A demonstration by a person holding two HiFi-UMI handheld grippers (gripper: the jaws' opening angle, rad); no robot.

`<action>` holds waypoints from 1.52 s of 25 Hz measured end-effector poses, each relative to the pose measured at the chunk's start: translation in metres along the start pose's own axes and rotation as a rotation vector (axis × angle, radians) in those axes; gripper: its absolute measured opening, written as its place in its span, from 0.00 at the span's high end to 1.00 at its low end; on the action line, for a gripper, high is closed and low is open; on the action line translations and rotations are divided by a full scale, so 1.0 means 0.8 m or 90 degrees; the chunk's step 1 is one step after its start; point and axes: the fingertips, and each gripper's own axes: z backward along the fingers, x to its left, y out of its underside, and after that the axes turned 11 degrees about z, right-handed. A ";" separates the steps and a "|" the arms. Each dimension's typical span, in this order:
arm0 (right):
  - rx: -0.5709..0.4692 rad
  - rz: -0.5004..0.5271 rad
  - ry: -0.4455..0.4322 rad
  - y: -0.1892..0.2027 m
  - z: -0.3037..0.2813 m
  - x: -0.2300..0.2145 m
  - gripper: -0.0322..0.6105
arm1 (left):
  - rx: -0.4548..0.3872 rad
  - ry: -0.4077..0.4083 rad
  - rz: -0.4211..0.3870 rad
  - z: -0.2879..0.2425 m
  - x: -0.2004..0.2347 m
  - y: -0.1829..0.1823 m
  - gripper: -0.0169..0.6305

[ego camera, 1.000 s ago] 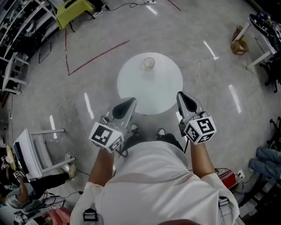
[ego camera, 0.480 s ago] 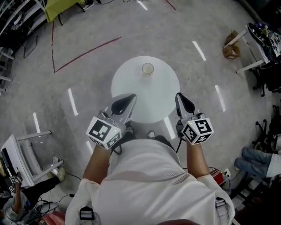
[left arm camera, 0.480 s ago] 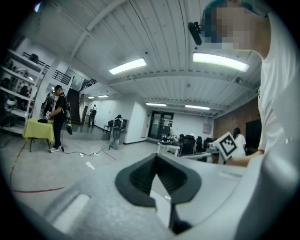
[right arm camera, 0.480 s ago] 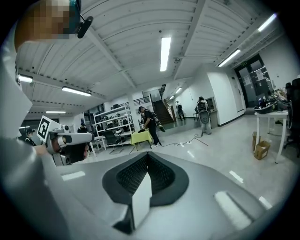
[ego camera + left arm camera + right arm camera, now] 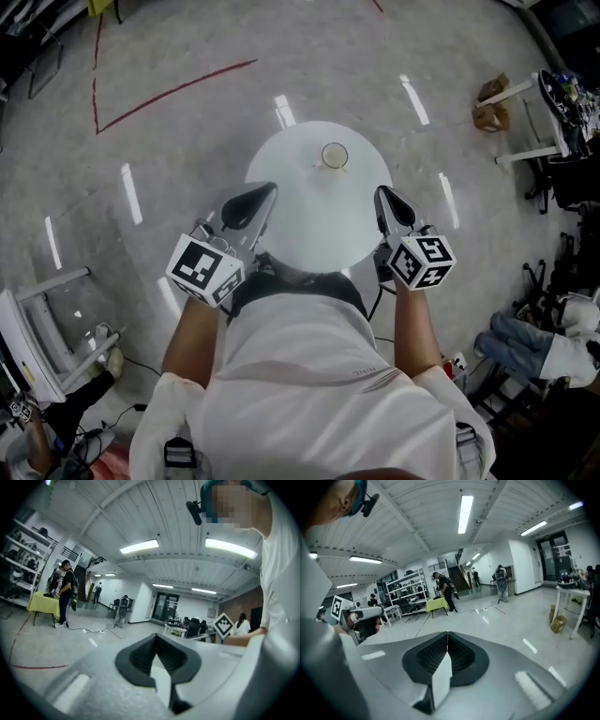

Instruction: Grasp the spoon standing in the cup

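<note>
A small cup (image 5: pixel 334 156) stands near the far edge of the round white table (image 5: pixel 309 216) in the head view. The spoon in it is too small to make out. My left gripper (image 5: pixel 253 197) is held over the table's near left edge, its jaws shut with nothing between them. My right gripper (image 5: pixel 387 199) hovers over the near right edge, also shut and empty. Both point forward, well short of the cup. The left gripper (image 5: pixel 155 635) and right gripper (image 5: pixel 447 633) views look out into the room, and neither shows the cup.
Red tape lines (image 5: pixel 178 86) mark the floor beyond the table. A cardboard box (image 5: pixel 491 103) sits by a white desk (image 5: pixel 525 89) at the right. A white rack (image 5: pixel 37 319) stands at the left. People stand by a yellow-green table (image 5: pixel 436 603) in the distance.
The person has stepped closer to the round table. Both grippers now reach over its near edge, and the cup sits nearer the middle of the view.
</note>
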 end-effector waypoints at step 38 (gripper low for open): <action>0.256 -0.217 0.046 0.191 -0.232 -0.087 0.94 | 0.035 -0.045 0.060 -0.043 0.062 0.043 0.97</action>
